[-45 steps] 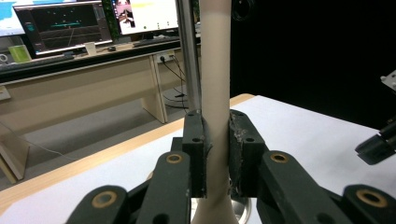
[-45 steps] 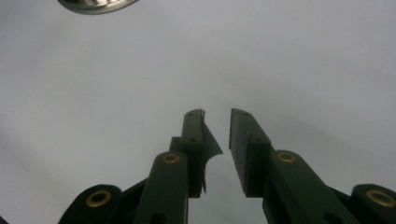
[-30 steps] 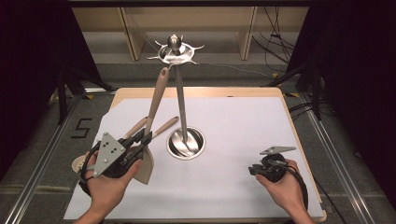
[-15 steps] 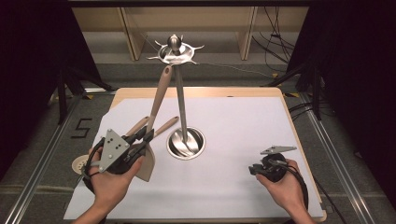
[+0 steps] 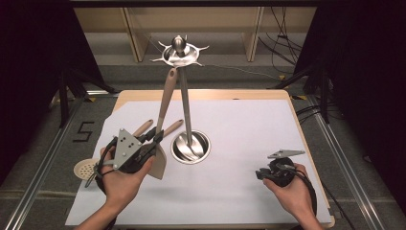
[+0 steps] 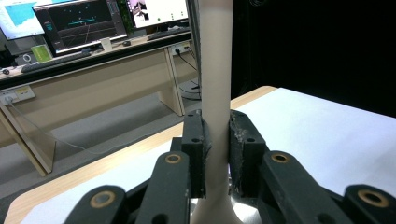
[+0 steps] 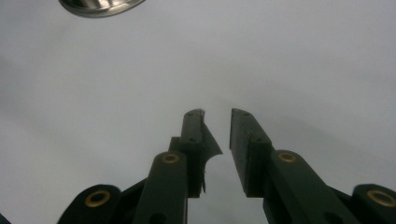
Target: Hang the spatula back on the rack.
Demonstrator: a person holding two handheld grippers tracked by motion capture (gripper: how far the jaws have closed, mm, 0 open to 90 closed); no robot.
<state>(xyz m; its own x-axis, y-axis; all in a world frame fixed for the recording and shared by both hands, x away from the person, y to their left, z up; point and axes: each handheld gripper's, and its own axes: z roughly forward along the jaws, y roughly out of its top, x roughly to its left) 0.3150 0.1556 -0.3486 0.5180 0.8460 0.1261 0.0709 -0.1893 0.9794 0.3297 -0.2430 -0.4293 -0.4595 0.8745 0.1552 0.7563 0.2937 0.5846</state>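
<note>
Your left hand-held gripper (image 6: 216, 140) squeezes the beige spatula (image 5: 165, 108) handle w/ both pads; right hand-held gripper (image 7: 217, 135) sits a bit open, holding nothing, over the counter (image 5: 249, 134).

A smooth, matt beige plastic spatula handle (image 6: 215, 93) is gripped between matt black jaws; beyond them, a polished metal stand (image 5: 190, 146) is seen on matt white paper (image 5: 249, 129).
</note>
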